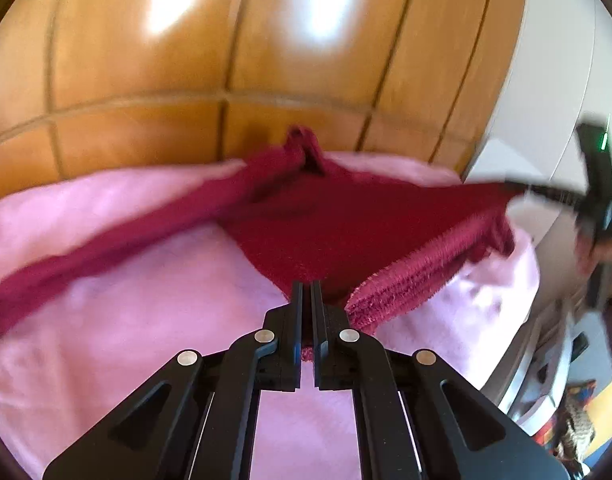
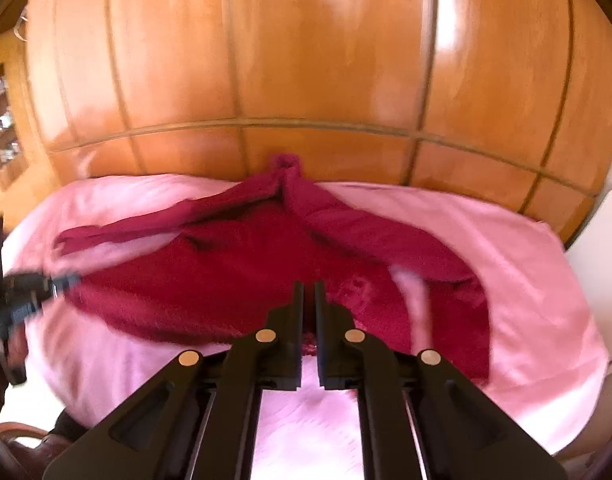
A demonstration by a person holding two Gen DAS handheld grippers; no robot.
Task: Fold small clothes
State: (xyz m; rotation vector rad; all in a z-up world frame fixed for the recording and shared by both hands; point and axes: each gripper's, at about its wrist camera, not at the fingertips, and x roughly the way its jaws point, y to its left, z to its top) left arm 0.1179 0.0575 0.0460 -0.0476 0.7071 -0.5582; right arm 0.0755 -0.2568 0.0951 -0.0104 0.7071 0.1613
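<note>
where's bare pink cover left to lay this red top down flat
Bare pink cover lies right of the red garment, toward the white edge, and nearer, below its hem. The middle and far edge by the wooden panels are crowded with cloth.

Fuzzy dark-red knit garment, smooth pink cloth cover, glossy wood panelling, matt black plastic tool

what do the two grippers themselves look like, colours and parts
Both are the same build: the left gripper and right gripper are matte black plastic, each with two flat, narrow fingers on angular linkage arms with triangular cut-outs. Round pivot pins dot the links, silver on the left, more brass-toned on the right. A small green light shows on the right gripper's body seen from the left camera. No cables or sleeves are clearly visible.
</note>
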